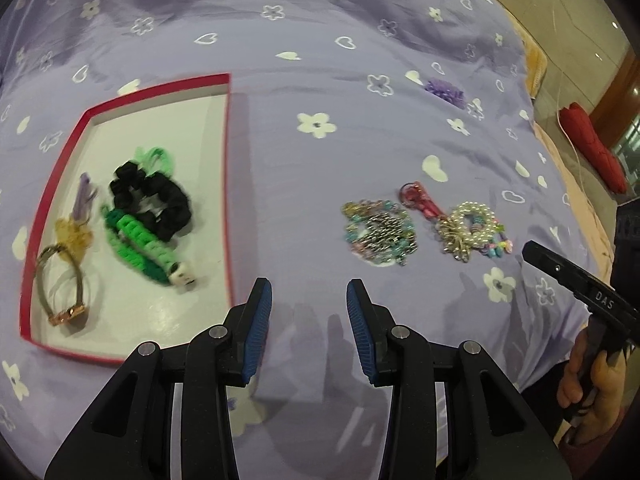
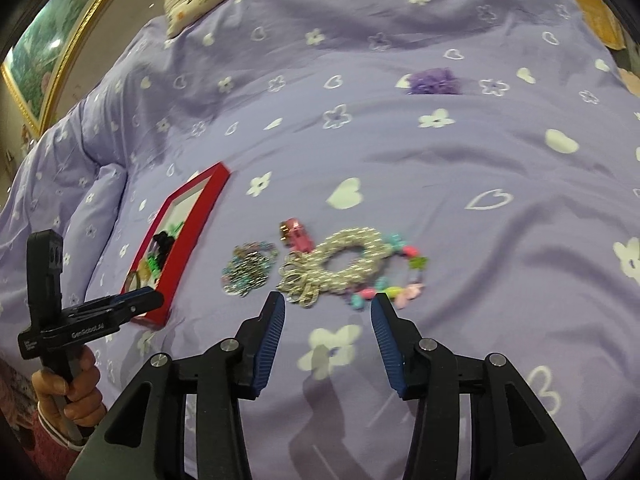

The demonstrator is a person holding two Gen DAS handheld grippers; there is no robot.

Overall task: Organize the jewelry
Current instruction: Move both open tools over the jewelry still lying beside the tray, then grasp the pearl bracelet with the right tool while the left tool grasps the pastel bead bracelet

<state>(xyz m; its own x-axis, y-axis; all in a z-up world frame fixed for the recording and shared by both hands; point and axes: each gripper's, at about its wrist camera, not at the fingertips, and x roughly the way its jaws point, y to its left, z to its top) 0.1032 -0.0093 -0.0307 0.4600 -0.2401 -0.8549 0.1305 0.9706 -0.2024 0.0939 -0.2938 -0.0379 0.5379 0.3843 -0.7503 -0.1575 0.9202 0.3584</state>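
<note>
On the bed, a purple bedspread (image 1: 320,208) printed with white flowers and hearts carried all the jewelry. A shallow red box (image 1: 228,184) with a white floor lay at the left of the left wrist view, its long axis running from the near edge away from the camera. Inside it sat a black scrunchie (image 1: 160,200), a green braided bracelet (image 1: 140,240) lying diagonally with its white clasp end toward the near right, a yellow and lilac tassel piece (image 1: 78,224) and a thin bangle (image 1: 60,288) near the left wall.

To the right of the box, well apart from it, a tangled beaded chain (image 1: 380,232) rested on the bedspread. Just beside it lay a pearl bracelet (image 2: 352,260) with pastel charms, and a small pink-red keyring piece (image 2: 296,236) lay just behind them. A purple scrunchie (image 2: 434,80) lay far back, alone.

The left gripper (image 1: 308,328) hovered with jaws apart and nothing between them, near the box's right wall. The right gripper (image 2: 328,344) was likewise open and empty, pointing down at the pearl bracelet just ahead of its fingertips. A hand (image 2: 68,392) gripped the left tool's handle.
</note>
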